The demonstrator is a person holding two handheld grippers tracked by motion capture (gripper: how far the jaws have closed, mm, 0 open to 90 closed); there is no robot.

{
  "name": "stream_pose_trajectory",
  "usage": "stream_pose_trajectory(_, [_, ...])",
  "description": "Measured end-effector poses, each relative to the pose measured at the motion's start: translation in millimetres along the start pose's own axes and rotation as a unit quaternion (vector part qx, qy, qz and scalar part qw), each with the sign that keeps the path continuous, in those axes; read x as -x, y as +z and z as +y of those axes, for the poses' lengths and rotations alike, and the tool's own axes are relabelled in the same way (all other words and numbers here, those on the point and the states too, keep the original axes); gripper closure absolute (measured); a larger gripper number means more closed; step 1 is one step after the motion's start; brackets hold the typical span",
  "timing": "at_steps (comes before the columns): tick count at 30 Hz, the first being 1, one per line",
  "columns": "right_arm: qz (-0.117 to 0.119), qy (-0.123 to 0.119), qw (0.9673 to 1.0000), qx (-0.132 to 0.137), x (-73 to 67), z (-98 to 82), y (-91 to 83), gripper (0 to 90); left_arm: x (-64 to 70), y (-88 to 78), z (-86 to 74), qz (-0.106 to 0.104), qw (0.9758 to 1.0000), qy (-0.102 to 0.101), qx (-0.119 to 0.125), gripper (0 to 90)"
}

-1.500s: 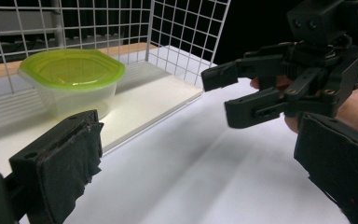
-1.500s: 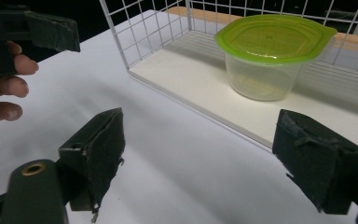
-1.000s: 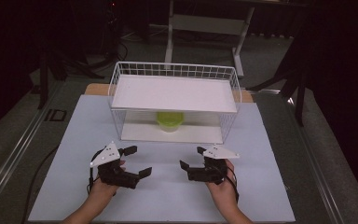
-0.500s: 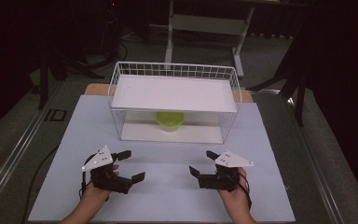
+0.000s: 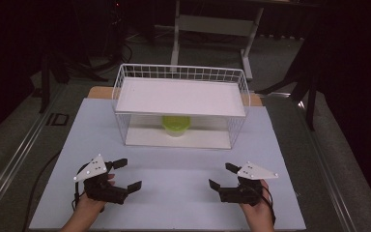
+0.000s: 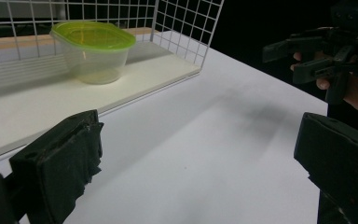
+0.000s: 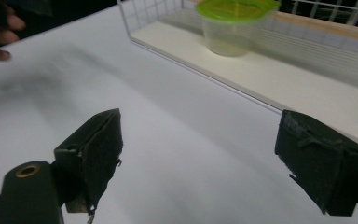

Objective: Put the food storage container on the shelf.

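Jaws of both the left hand-held gripper (image 5: 124, 175) and right hand-held gripper (image 5: 223, 177) stand wide apart, empty, well short of the lidded container (image 5: 176, 124).

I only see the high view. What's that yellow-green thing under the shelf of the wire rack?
Observer: In the left gripper view it's a clear plastic tub with a green lid.
Operator: Is the lid on?
Observer: Yes, it sits flat on the tub's rim.
Operator: Is anything caught in those claws?
Observer: No. Up close, the left hand-held gripper and the right hand-held gripper have black padded jaws spread wide, frayed at the edges, with bare white table between them.
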State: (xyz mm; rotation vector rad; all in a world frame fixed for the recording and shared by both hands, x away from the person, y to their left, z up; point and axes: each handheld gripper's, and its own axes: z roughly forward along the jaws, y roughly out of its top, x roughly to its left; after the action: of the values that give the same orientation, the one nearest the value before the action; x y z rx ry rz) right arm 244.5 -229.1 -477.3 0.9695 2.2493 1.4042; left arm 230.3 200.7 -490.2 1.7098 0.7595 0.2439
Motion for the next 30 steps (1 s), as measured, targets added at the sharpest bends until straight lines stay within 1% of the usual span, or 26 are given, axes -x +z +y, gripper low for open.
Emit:
stream_pose_trajectory(2, [-0.007, 0.001, 1.0000, -0.001, 2.0, -3.2, -4.0, 14.8, -0.3, -1.1, -2.1, -0.001, 1.0000, -0.002, -0.003, 1.8])
stream_pose_trajectory(4, [-0.012, -0.001, 0.9999, 0.001, 3.7, -5.3, -8.0, 14.8, -0.6, -1.7, -3.9, 0.002, 1.0000, 0.004, -0.008, 1.7])
stream_pose_trajectory(8, [-0.014, -0.002, 0.9999, 0.002, 5.8, -7.7, -12.1, 14.8, -2.4, -5.3, -5.8, 0.008, 0.9999, 0.008, -0.011, 1.8])
stream_pose_trajectory(12, [-0.006, -0.011, 0.9999, -0.003, 5.0, -11.6, -15.1, 14.8, -4.5, -8.8, -8.8, 0.008, 0.9999, 0.006, -0.012, 1.8])
stream_pose_trajectory(14, [-0.004, -0.013, 0.9999, -0.004, 4.8, -12.9, -15.8, 14.8, -5.1, -9.0, -9.6, 0.007, 0.9999, 0.005, -0.012, 1.7])
stream_pose_trajectory(15, [-0.004, -0.013, 0.9999, -0.005, 4.6, -14.5, -16.4, 14.8, -5.3, -8.7, -9.9, 0.007, 0.9999, 0.005, -0.012, 1.8])
stream_pose_trajectory(16, [0.001, -0.010, 0.9999, -0.008, 4.8, -15.9, -16.7, 14.8, -5.2, -8.2, -10.3, 0.006, 0.9999, 0.005, -0.014, 1.8])
stream_pose_trajectory(18, [0.004, -0.019, 0.9998, -0.011, 4.6, -18.8, -18.3, 14.9, -3.7, -5.7, -12.6, 0.003, 0.9997, 0.010, -0.021, 1.8])
stream_pose_trajectory(19, [0.004, -0.019, 0.9998, -0.011, 4.6, -18.8, -18.3, 14.9, -3.7, -5.7, -12.6, 0.003, 0.9997, 0.010, -0.021, 1.8])
stream_pose_trajectory(20, [0.009, -0.020, 0.9997, -0.011, 5.6, -20.5, -18.4, 14.9, -3.0, -2.7, -14.2, -0.002, 0.9996, 0.012, -0.024, 1.8])
stream_pose_trajectory(21, [0.023, -0.004, 0.9997, -0.005, 9.1, -22.7, -16.9, 15.2, -3.2, -1.2, -14.4, -0.005, 0.9996, 0.011, -0.026, 1.7])
stream_pose_trajectory(22, [0.026, -0.002, 0.9996, -0.006, 10.4, -23.5, -14.9, 15.2, -3.3, 0.4, -14.3, -0.007, 0.9996, 0.011, -0.025, 1.7])
stream_pose_trajectory(24, [0.033, -0.011, 0.9993, -0.012, 12.0, -25.0, -9.3, 15.2, -3.4, 3.3, -12.0, -0.009, 0.9996, 0.014, -0.021, 1.8])
stream_pose_trajectory(25, [0.034, -0.015, 0.9992, -0.013, 12.5, -25.6, -6.5, 15.2, -2.7, 4.5, -10.3, -0.008, 0.9997, 0.016, -0.015, 1.8])
stream_pose_trajectory(26, [0.035, -0.015, 0.9992, -0.016, 13.5, -26.0, -4.4, 15.2, -2.0, 5.5, -8.6, -0.010, 0.9998, 0.017, -0.009, 1.7])
stream_pose_trajectory(27, [0.039, -0.009, 0.9991, -0.018, 14.7, -26.5, -2.4, 15.2, -1.4, 6.5, -7.5, -0.011, 0.9998, 0.017, -0.007, 1.8])
stream_pose_trajectory(28, [0.038, -0.005, 0.9991, -0.019, 15.8, -27.2, -0.8, 15.1, -0.9, 7.5, -7.6, -0.012, 0.9998, 0.018, -0.006, 1.8])
stream_pose_trajectory(30, [0.032, -0.005, 0.9992, -0.023, 17.0, -28.6, 1.8, 14.8, -0.4, 8.8, -9.4, -0.016, 0.9996, 0.018, -0.012, 1.7])
